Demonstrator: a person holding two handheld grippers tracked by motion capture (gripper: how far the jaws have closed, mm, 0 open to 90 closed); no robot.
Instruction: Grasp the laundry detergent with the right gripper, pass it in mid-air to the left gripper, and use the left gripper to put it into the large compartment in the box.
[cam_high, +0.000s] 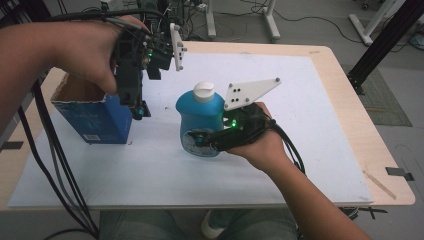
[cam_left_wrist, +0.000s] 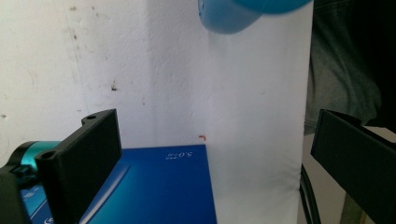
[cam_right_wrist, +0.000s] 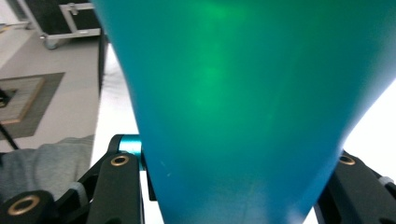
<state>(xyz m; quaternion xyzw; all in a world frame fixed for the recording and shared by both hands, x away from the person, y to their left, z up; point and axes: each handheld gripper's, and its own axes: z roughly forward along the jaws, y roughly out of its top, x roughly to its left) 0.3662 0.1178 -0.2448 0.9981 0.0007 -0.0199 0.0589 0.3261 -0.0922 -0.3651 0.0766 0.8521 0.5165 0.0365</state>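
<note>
A blue bottle with a white cap stands upright at the middle of the white mat. My right gripper comes in from the right and is shut on the bottle's lower body; in the right gripper view the bottle sits between both jaws. Left of it stands a blue box with an open top. My left gripper points downward just above the box's right side, open. In the left gripper view the jaws stand wide apart over the box, with the bottle at the top edge.
The mat covers a wooden table. Black cables trail from the left gripper over the table's left front. Stand legs and a black post are on the floor beyond the far right corner.
</note>
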